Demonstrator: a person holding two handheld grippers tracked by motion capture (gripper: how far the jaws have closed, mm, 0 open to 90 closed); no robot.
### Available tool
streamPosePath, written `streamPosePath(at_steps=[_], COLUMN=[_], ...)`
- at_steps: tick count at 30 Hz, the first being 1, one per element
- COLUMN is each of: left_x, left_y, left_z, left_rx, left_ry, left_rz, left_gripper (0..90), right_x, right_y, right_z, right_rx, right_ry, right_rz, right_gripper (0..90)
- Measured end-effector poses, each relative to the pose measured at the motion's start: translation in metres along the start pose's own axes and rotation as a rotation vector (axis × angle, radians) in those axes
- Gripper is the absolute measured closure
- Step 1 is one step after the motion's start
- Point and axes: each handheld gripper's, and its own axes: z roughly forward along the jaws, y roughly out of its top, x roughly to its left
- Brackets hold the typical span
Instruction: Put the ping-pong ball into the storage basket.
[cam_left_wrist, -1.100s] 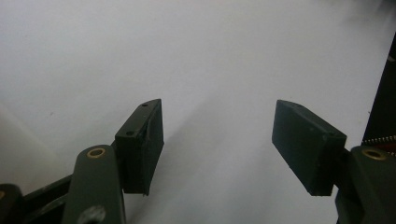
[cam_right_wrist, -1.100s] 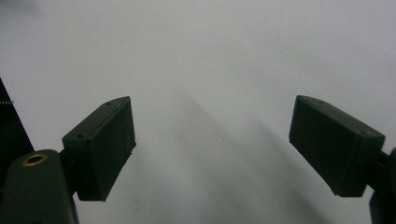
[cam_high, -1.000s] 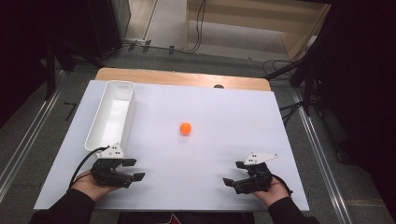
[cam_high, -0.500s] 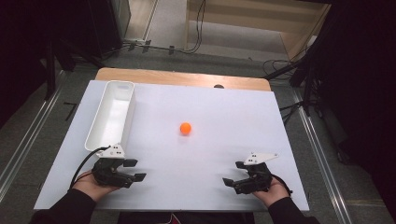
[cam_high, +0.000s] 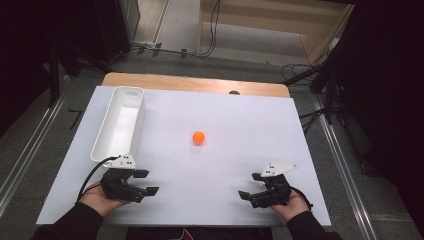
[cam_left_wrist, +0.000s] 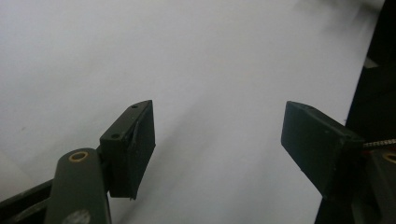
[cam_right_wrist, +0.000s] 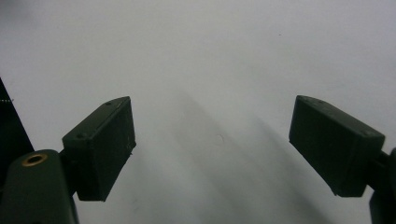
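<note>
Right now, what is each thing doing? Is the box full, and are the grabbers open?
Orange ball: loose on the white table, untouched.
White bin: upright, empty.
Left gripper: open, just widened, holding nothing.
Right gripper: open, holding nothing.

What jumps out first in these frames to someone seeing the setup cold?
The orange ball, alone near the middle of the white table, is the one spot of colour. A long white bin lies along the table's left side. At the near edge the left gripper and right gripper are each held in a hand, jaws open with nothing between them, the left's having just been opening.
</note>
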Motion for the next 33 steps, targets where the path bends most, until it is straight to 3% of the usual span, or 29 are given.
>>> streamPosePath(at_steps=[2,5,8,12,13,15,19,33], left_x=[0.000,-0.002,-0.004,-0.005,-0.007,-0.008,-0.013,-0.017], left_y=[0.002,0.005,0.007,0.009,0.010,0.010,0.013,0.020], left_z=[0.000,0.001,0.002,0.004,0.006,0.008,0.013,0.018], left_rx=[-0.009,-0.024,-0.028,-0.036,-0.032,-0.025,-0.008,-0.013], left_ry=[-0.010,-0.020,-0.007,-0.024,-0.030,-0.037,-0.031,-0.007], left_rz=[-0.004,-0.011,-0.012,0.004,0.025,0.034,0.054,0.059], left_gripper=[21.7,21.4,16.5,13.2,5.9,0.0,0.0,0.0], right_x=[0.000,-0.001,-0.002,-0.001,-0.001,-0.002,-0.002,-0.002], right_y=[0.000,0.000,0.000,0.000,0.000,0.000,0.000,0.000], right_z=[0.000,0.000,0.000,0.000,0.000,0.000,0.000,-0.001], right_rx=[-0.001,-0.002,-0.003,0.001,-0.002,-0.003,-0.002,-0.003], right_ry=[-0.005,-0.005,-0.006,-0.005,-0.006,-0.007,-0.007,-0.008], right_rz=[0.000,-0.003,-0.007,-0.003,-0.004,-0.007,-0.007,-0.003], right_gripper=[13.2,13.2,13.2,13.1,13.1,13.1,13.1,13.1])
